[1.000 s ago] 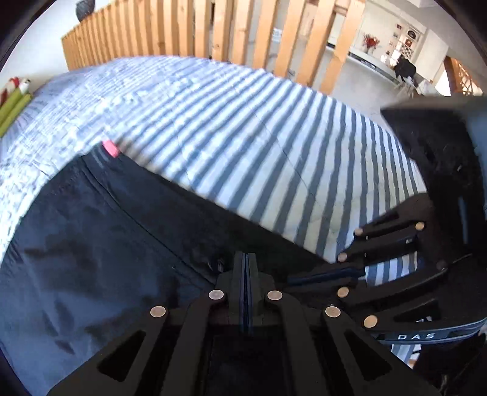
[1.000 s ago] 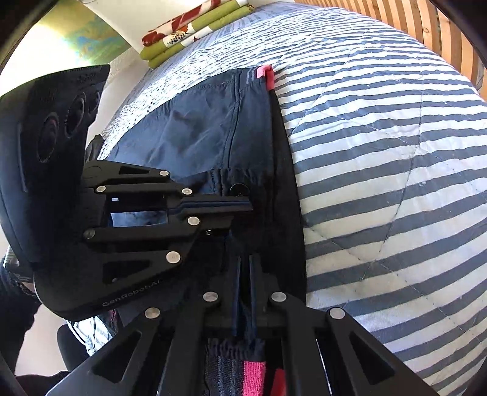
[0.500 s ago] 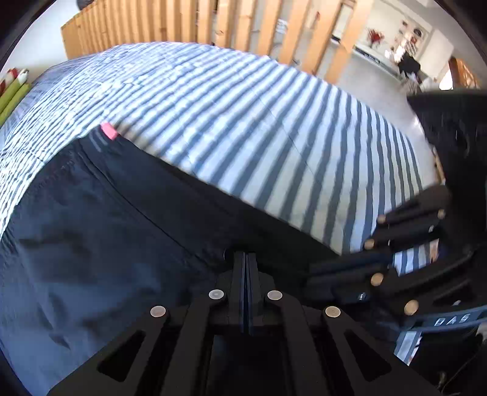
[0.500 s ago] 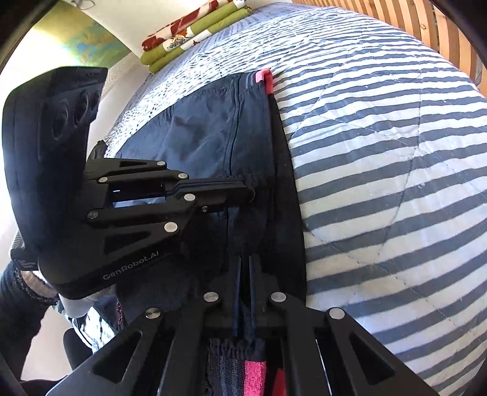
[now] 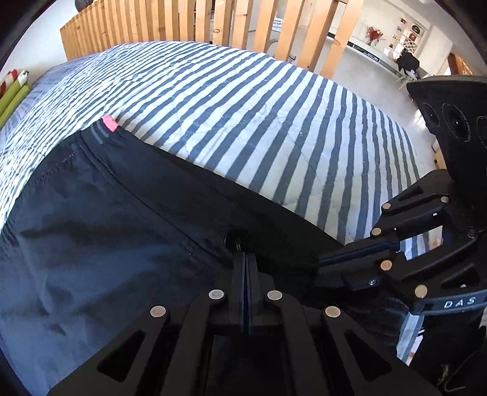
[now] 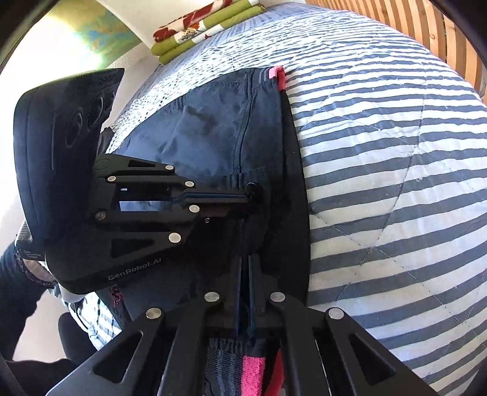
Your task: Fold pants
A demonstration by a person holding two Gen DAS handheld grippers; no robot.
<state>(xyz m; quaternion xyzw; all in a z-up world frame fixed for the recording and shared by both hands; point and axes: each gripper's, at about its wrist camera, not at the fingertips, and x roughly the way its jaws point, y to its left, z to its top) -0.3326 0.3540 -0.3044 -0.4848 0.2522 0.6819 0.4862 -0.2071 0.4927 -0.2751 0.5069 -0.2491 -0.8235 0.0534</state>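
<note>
Left wrist view: dark navy pants (image 5: 91, 231) lie flat on the striped quilt (image 5: 243, 121), filling the near left; the far corner carries a pink tab (image 5: 109, 123). A black button (image 5: 236, 239) sits just past the fingertips. Left gripper (image 5: 246, 259) has its jaws pressed together; cloth lies right at the tips, but whether any is pinched cannot be told here. Right gripper (image 5: 322, 262) comes in from the right, tips down on the dark fabric near the pants' edge. Wooden slats (image 5: 213, 24) stand along the far side.

Right wrist view: pants (image 6: 197, 121) run from near to far along the left half of the quilt (image 6: 380, 182), pink tab (image 6: 278, 76) at the far corner. Right gripper (image 6: 246, 265) is closed on a fold of the pants; gathered waistband (image 6: 231, 362) with pink trim bunches behind the jaws. Left gripper (image 6: 248, 195) reaches in from the left, jaws together, tips touching the button (image 6: 254, 190). Green folded cloth (image 6: 197, 30) lies at the far left edge.
</note>
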